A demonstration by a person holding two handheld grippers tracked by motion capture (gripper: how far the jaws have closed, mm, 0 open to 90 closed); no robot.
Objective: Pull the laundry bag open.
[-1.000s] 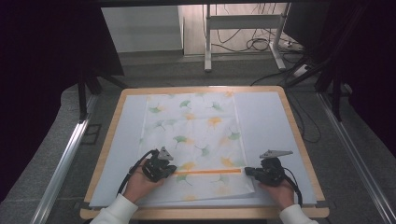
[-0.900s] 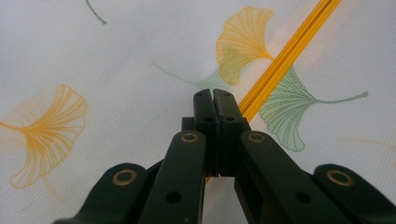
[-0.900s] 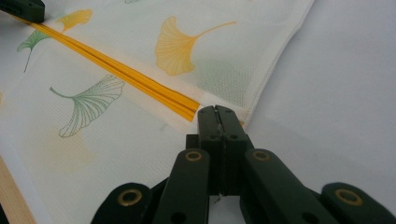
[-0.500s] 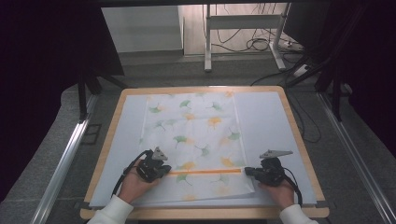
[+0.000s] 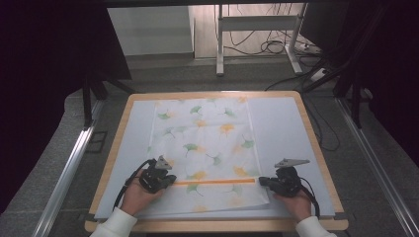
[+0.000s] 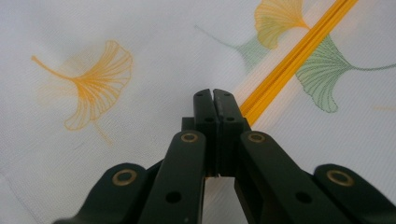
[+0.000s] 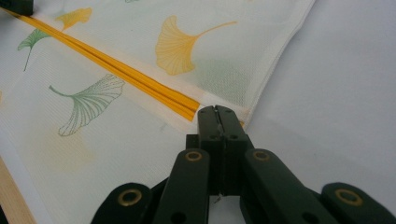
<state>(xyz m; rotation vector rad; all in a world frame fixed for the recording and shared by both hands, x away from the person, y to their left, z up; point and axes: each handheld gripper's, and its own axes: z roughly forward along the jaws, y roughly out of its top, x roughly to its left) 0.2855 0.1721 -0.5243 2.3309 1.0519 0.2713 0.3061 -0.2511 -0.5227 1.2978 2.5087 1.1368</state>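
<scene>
change: left tongs (image 5: 170,179) have edged slightly toward the near-left since a second ago, right tongs (image 5: 263,180) unmoved, so the cloth stays pinned | wooden table (image 5: 316,148) under pale sheet | white mesh cloth with ginkgo-leaf print (image 5: 207,143) lies centre | ribbed orange strip (image 5: 215,181) spans between both tongs, each pressed together at one end

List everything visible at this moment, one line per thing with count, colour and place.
Table: one, light wood rim, centre.
Sheet: one, pale blue-white, covering the tabletop.
Cloth: one, white with green and yellow ginkgo leaves, flat on the sheet.
Stripe: one, orange, across the cloth's near part.
Metal stand: one, grey, on the floor beyond the table.
Cables: several, black, far floor.
Left claw: black, shut, at the stripe's left end.
Right claw: black, shut, at the stripe's right end.
</scene>
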